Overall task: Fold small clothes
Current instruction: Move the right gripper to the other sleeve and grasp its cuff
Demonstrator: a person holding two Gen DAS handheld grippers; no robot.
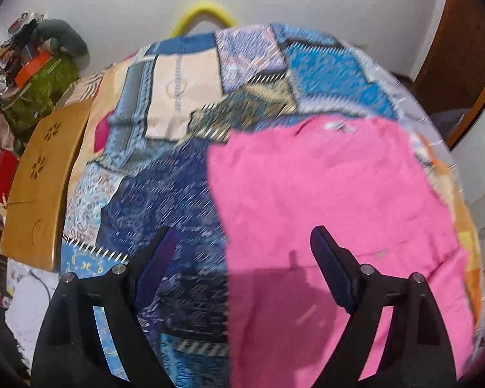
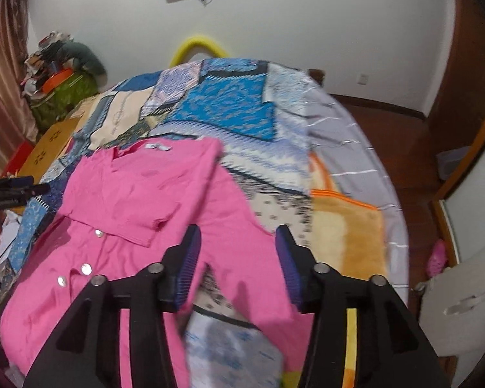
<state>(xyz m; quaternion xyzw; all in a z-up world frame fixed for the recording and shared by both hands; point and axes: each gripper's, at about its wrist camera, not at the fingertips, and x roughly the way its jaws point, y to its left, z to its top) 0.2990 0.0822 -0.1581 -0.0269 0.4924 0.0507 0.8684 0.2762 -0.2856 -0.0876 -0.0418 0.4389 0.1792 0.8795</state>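
Observation:
A bright pink button-up shirt lies spread on a blue patchwork bedspread. In the right wrist view one sleeve of the shirt is folded across its front, and the white buttons show at the lower left. My left gripper hovers open over the shirt's left edge, with one finger over the bedspread and the other over pink cloth. My right gripper stands open above the shirt's lower right part. Pink cloth lies below and between its fingers, and neither pad presses on it.
A wooden lap table leans at the bed's left side, with a cluttered green-covered pile behind it. An orange blanket lies to the right of the shirt. A yellow hoop stands at the bed's far end, and a brown wardrobe at the right.

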